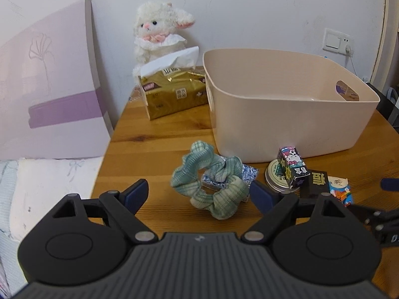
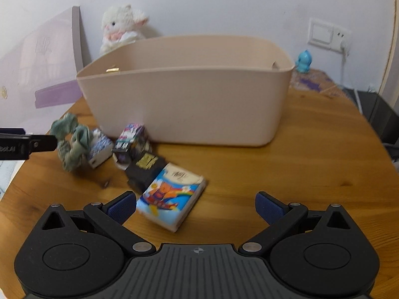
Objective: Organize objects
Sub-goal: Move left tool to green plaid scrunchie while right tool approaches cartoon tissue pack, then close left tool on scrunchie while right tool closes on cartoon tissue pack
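My left gripper (image 1: 198, 194) hangs with jaws spread wide around nothing, the green scrunchie (image 1: 212, 186) on the wooden table (image 1: 159, 134) just ahead between its fingertips. Further right, my right gripper (image 2: 195, 208) is likewise released, the cartoon packet (image 2: 170, 199) beside its left finger, before the beige bin (image 2: 187, 104).

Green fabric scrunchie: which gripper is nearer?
Left. The left gripper has its open jaws straddling the green fabric scrunchie. The right gripper sits off to the scrunchie's right, open near the colourful cartoon pack, several small items away.
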{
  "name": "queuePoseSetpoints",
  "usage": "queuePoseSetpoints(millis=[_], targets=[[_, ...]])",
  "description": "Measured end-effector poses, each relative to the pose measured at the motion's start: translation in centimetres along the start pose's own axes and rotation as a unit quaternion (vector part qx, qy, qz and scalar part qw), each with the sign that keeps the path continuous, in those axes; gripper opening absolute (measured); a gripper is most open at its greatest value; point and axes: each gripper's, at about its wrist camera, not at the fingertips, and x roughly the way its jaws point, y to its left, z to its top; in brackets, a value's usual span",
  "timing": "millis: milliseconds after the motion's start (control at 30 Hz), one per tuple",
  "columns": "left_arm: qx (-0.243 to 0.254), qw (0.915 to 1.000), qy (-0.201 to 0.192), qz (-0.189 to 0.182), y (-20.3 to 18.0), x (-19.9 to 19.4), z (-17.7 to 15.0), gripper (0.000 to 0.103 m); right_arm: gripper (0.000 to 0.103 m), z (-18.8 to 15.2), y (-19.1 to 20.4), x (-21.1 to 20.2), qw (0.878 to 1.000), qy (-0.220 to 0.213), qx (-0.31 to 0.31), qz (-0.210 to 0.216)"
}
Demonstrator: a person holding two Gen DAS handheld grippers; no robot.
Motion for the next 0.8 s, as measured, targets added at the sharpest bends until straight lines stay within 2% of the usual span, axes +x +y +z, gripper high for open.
queuePoseSetpoints(millis=[233,400,500,567,600,667,733,800], targets=[[0.004,0.9997,0.023,-0.001,-0.6,2.8,-0.6,0.089,0.103,-0.4,1.0,2.9,0.999,0.037,0.003,0.012],[-0.001,0.9995,0.03,-0.008,-0.6,4.4,-0.8,0.089,0.103,-0.3,2.2,3.8,0.999,0.029,-0.021,-0.016],[-0.005,0.9993,0.036,-0.002,-0.5,5.1,-0.9,0.085,0.103,-0.3,2.4,4.0,0.999,0.025,-0.03,-0.025],[-0.009,0.9991,0.041,-0.01,-0.4,5.3,-0.9,0.074,0.097,-0.5,2.4,3.8,0.999,0.019,-0.035,-0.029],[-0.009,0.9989,0.045,-0.011,-0.3,5.4,-0.9,0.066,0.095,-0.5,2.3,3.7,0.999,0.016,-0.034,-0.029],[-0.011,0.9985,0.052,-0.014,-0.3,5.6,-1.0,0.056,0.085,-0.5,2.1,3.4,0.999,0.011,-0.032,-0.031],[-0.007,0.9983,0.057,-0.009,-0.3,5.7,-1.2,0.039,0.078,-0.4,1.8,3.3,0.999,0.008,-0.028,-0.034],[-0.006,0.9981,0.061,-0.004,-0.3,5.9,-1.3,0.028,0.07,-0.4,1.6,3.1,0.999,0.004,-0.025,-0.037]])
